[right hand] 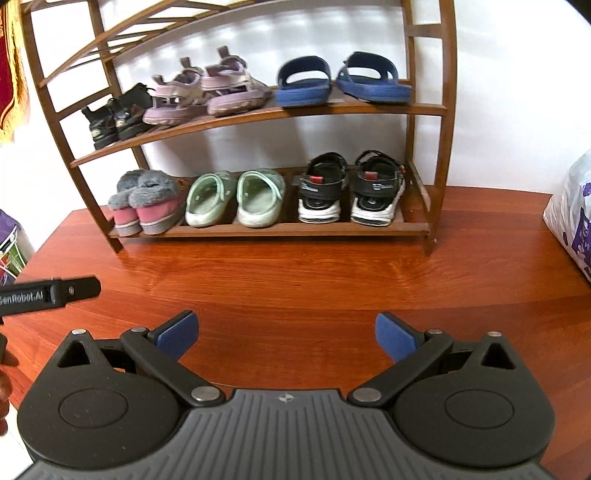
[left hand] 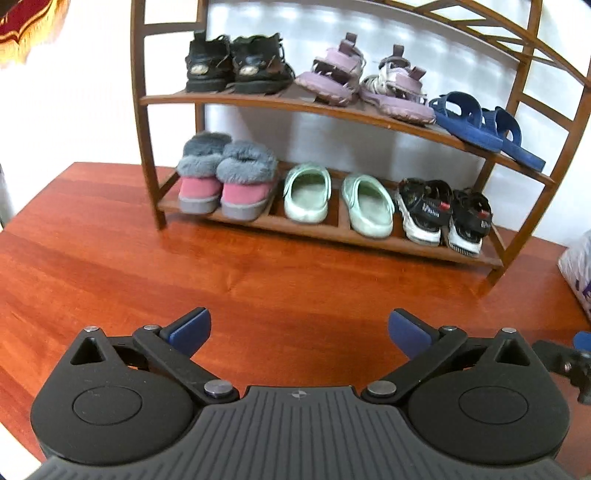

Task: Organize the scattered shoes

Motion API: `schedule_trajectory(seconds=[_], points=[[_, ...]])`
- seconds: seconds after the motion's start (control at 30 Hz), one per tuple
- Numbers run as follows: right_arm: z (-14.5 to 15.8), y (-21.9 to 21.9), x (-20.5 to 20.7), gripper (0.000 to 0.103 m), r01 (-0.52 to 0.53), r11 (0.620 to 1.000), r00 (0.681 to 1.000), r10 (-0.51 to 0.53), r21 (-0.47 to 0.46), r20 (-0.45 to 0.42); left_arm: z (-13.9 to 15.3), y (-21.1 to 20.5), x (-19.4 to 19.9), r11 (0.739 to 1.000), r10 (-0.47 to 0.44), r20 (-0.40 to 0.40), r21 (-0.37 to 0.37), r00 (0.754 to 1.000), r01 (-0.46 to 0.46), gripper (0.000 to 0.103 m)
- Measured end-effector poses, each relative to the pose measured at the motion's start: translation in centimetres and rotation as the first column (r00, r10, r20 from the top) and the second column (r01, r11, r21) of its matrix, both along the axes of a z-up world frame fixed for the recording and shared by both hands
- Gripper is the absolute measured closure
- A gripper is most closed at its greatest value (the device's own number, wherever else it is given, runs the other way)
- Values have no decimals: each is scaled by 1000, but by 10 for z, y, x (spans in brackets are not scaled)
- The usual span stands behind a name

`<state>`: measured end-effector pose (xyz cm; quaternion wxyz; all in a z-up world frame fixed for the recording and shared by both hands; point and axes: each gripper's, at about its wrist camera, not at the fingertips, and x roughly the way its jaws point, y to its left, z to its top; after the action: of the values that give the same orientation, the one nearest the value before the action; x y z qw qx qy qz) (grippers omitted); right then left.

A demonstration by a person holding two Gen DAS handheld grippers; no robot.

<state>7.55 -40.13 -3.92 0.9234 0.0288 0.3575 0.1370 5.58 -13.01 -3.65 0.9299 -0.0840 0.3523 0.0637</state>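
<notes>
A wooden shoe rack (left hand: 332, 110) (right hand: 258, 110) stands against the white wall on a red-brown wooden surface. Its upper shelf holds black shoes (left hand: 236, 64), purple sandals (left hand: 365, 81) and blue slides (left hand: 484, 123) (right hand: 341, 79). On the lower shelf sit pink fur-lined slippers (left hand: 225, 173) (right hand: 147, 201), mint clogs (left hand: 336, 197) (right hand: 234, 197) and black-and-white sandals (left hand: 443, 214) (right hand: 349, 186). My left gripper (left hand: 299, 328) is open over the bare wood, well short of the rack. My right gripper (right hand: 286, 334) is open too, with nothing between its blue pads.
A white bag with purple print (right hand: 572, 218) (left hand: 578, 269) lies right of the rack. The left gripper's black body (right hand: 48, 291) shows at the right wrist view's left edge. A red fringed cloth (left hand: 26, 26) hangs at the upper left. Bare wood stretches between grippers and rack.
</notes>
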Motion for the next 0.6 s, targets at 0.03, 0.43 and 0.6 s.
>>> schedule_trajectory(seconds=[0.03, 0.43, 0.6], points=[[2, 8, -7, 1, 6, 1000, 1000, -6, 1, 5, 1, 5, -5, 1000, -7, -4, -1, 1000, 7, 0], [20, 78, -70, 1, 71, 996, 995, -68, -52, 67, 12, 50, -56, 996, -80, -17, 47, 997, 80, 0], [21, 94, -90, 1, 90, 994, 994, -85, -64, 75, 14, 56, -70, 994, -97, -12, 46, 995, 97, 0]])
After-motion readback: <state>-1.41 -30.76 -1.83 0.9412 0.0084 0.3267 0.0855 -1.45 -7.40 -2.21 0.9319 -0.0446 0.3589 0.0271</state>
